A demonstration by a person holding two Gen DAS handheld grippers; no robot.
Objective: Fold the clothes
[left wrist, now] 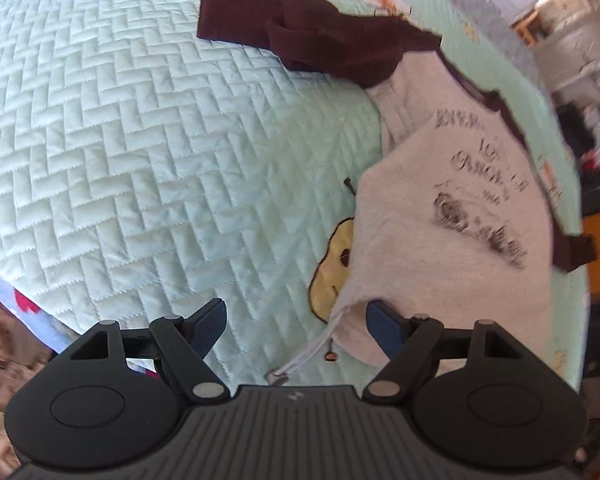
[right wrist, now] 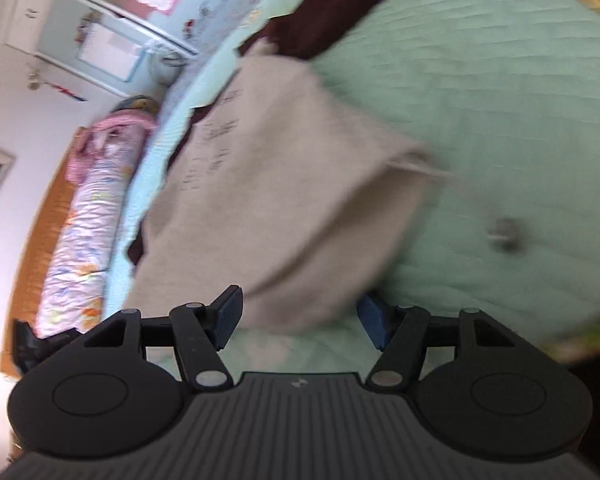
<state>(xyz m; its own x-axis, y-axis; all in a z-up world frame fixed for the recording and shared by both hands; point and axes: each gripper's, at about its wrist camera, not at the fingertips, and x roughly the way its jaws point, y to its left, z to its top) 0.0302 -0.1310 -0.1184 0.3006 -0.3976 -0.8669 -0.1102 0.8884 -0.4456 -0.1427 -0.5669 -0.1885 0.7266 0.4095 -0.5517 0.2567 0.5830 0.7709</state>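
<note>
Lying on a mint-green quilted bedspread [left wrist: 140, 140], the grey sweatshirt [left wrist: 440, 220] with dark brown sleeves is seen with its printed front up and its hem toward both cameras. One brown sleeve [left wrist: 300, 32] is stretched out and partly doubled over itself at the far end; the other sleeve is only glimpsed along the garment's far edge. A white drawstring [left wrist: 316, 352] trails off the near hem corner onto the bedspread.

The left gripper [left wrist: 296, 328] is held at that hem corner with its jaws spread wide; one blue pad sits against or just under the cloth edge, the other is clear of it over the bedspread. The right gripper [right wrist: 300, 316] is held at the other stretch of the hem, jaws likewise spread, nothing pinched; its view is blurred, so contact with the cloth cannot be told.

Whether the body is being laid flat or is about to be taken up for a fold cannot be settled from this scene. If the hem is to be gripped, a good hold would be judged to need both layers of fabric taken well inside each pair of jaws, with the drawstring kept out of the pinch. Both corners would be best lifted evenly, so that the print stays square and the loose sleeve is not dragged under the body.
</note>
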